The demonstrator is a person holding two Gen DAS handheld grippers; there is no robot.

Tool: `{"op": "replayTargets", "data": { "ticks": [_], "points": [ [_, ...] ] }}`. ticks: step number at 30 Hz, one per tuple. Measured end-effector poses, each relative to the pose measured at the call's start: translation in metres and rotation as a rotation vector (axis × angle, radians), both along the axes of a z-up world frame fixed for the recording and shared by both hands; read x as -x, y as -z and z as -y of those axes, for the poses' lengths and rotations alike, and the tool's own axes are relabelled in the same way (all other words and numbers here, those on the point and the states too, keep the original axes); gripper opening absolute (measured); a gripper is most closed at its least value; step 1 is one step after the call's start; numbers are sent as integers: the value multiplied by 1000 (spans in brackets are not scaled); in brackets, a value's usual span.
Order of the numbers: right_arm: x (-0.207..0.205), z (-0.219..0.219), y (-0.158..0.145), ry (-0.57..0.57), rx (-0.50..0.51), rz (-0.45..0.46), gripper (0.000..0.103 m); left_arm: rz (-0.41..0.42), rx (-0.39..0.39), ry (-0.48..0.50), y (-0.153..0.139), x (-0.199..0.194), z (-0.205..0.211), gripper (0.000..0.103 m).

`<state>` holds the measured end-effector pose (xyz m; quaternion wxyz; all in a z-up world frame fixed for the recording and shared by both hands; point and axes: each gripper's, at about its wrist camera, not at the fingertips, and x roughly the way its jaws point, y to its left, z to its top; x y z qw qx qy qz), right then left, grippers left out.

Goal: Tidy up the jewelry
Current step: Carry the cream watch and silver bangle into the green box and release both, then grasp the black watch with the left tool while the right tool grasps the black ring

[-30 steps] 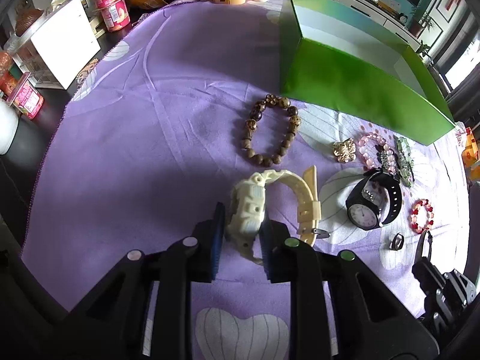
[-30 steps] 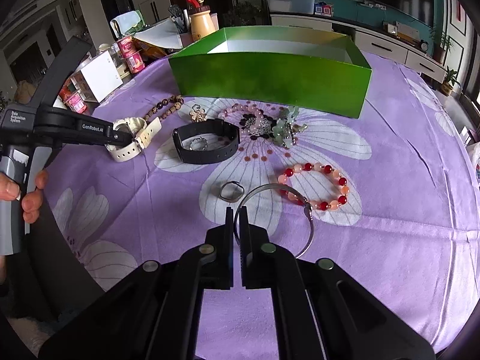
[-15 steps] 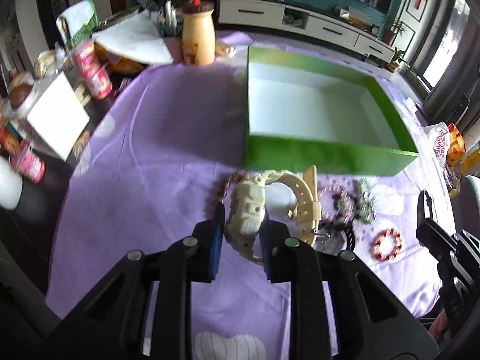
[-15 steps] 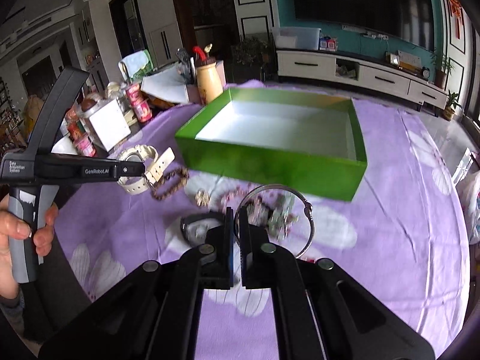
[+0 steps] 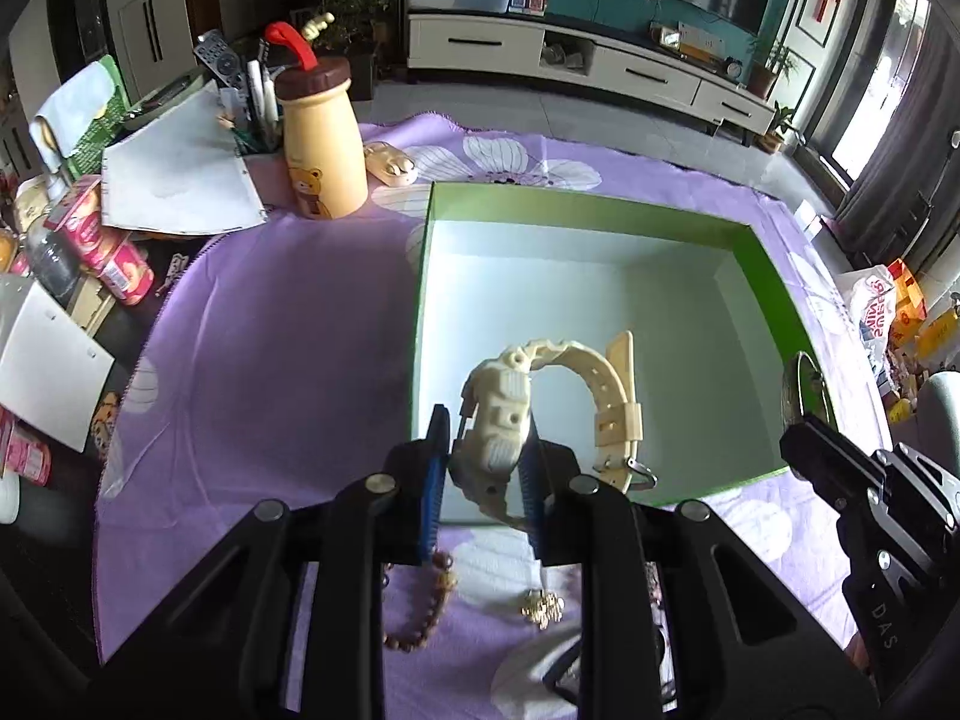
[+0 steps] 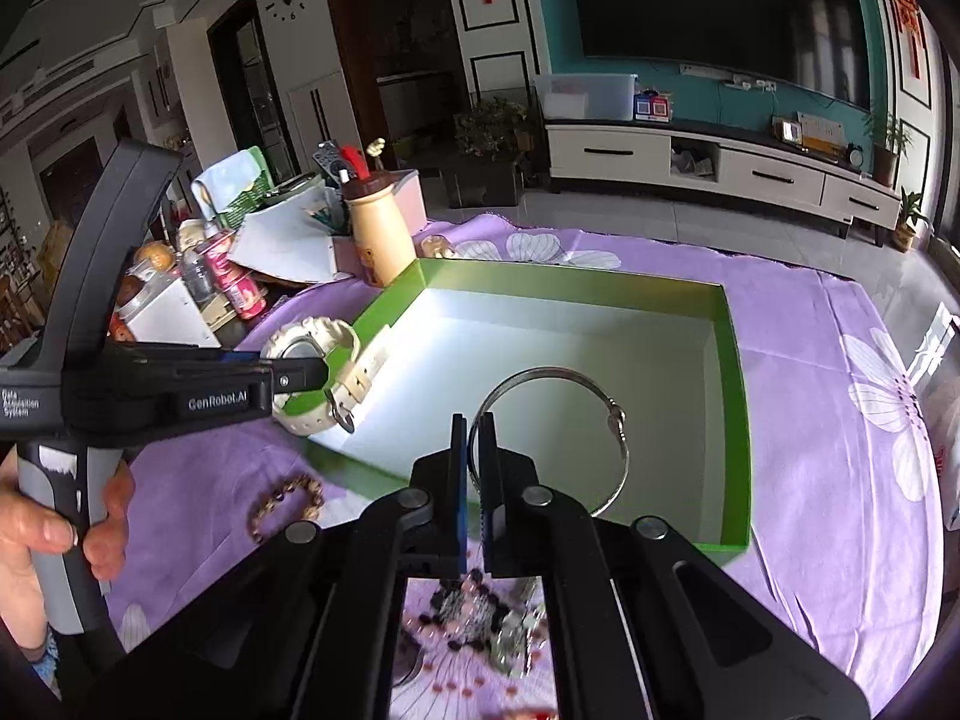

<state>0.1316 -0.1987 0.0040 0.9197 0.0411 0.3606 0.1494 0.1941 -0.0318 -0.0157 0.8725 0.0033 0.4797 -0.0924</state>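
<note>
Left gripper [image 5: 485, 450] clamped on the case of a cream watch [image 5: 510, 414], held over the near left corner of the green box [image 5: 420, 312]; strap and buckle hanging toward the box floor. Right gripper [image 6: 474, 456] pinched shut on the rim of a silver bangle [image 6: 576, 402], hoop raised above the near middle of the same box.

For a clean drop, best to carry both pieces a little farther past the near wall of the box, lower until close to its white floor, then let go. Worth keeping watch and bangle apart inside the box, so that buckle and hoop do not tangle. Likely easier one at a time, since the two grippers sit close over the near edge.

From the left wrist: fingers [image 5: 435, 468] pressing both sides of the watch case, plus a brown bead bracelet [image 5: 420, 612] and a gold brooch [image 5: 543, 606] on the purple cloth [image 5: 270, 330] just outside the near wall of the box. From the right wrist only: the hand [image 6: 36, 528] on the left grip, and a mixed heap of beads [image 6: 474, 606] on the desk, nearer than the box.
</note>
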Motion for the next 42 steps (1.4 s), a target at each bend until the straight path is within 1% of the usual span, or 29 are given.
{"op": "replayTargets", "data": {
  "ticks": [4,6,8,9,10,12,14,15,16,18,21,25,29,34,37,42],
  "points": [
    [-22,4,13,11,-10,-44,3,-50,-11,-1,17,-18,7,22],
    [-28,3,20,16,-3,-61,3,-58,-21,-4,23,-22,9,23],
    [-34,3,26,25,-10,-79,5,-63,-26,0,27,-25,11,30],
    [-35,5,27,36,-16,-80,12,-55,-28,3,26,-26,13,34],
    [-34,8,28,48,-28,-79,22,-45,-35,6,25,-26,14,43],
    [-30,15,27,71,-57,-68,32,-15,-44,8,18,-24,14,56],
    [-25,19,26,79,-80,-65,34,7,-21,13,9,-19,11,61],
    [-21,21,25,81,-88,-65,34,19,-16,10,5,-16,8,69],
    [-15,22,24,84,-91,-64,34,33,-8,7,0,-13,5,73],
    [-3,25,22,86,-97,-59,34,57,11,-1,-10,-3,-7,73],
    [14,29,18,90,-110,-49,34,82,18,-27,-18,12,-26,75],
    [40,30,17,84,-128,-48,34,97,16,-84,-20,37,-59,77],
    [63,27,20,72,-110,-61,34,81,3,-125,-9,62,-84,78],
    [87,25,25,50,-111,-87,34,37,6,-136,10,90,-100,78],
    [106,19,32,10,-106,-112,34,15,6,-126,22,105,-102,78],
    [133,4,51,-51,-68,-167,34,-27,16,-70,40,130,-94,78]
  ]
}}
